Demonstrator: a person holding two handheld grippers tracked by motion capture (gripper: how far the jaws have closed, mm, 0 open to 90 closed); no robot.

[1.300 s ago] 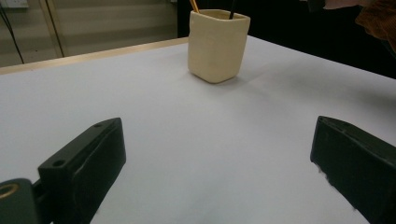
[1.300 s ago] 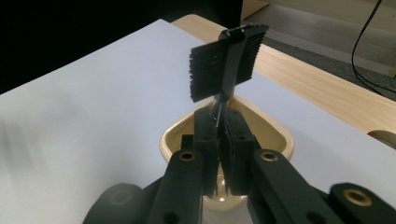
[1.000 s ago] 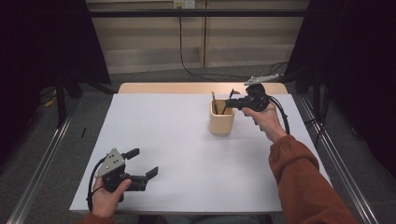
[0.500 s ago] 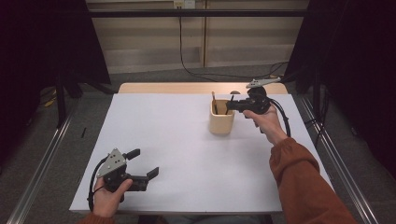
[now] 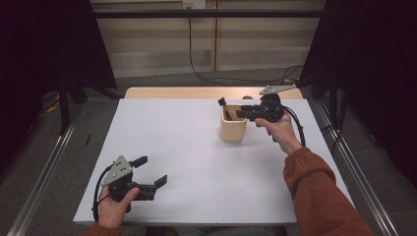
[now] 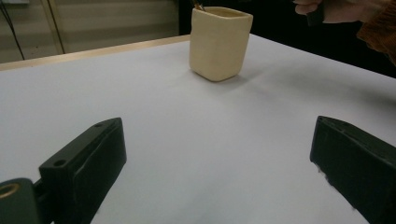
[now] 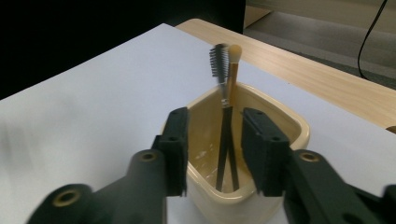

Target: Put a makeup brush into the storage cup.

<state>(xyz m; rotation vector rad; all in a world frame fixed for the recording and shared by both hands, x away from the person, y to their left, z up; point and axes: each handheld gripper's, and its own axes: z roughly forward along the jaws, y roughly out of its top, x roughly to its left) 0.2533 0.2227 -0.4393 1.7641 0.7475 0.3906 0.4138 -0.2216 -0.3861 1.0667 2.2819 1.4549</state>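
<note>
Right gripper (image 7: 212, 147) hangs over the cup (image 7: 285, 123), jaws just opening, partly parted, gripping nothing. Two brushes (image 7: 226, 116) stand in the cup. Left gripper (image 5: 150, 173), wide open and empty, is well apart from the cup.

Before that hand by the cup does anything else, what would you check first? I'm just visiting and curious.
1. Right gripper let go: ok, its jaws have just been opening and stand apart, touching neither brush.
2. Both brushes in the cup: ok, the comb brush and the soft brush lean against its far rim.
3. Cup upright on the table: ok.
4. Left gripper out of the way: ok, open, at the near edge.
5. Cable clear of the cup: cannot tell.
</note>
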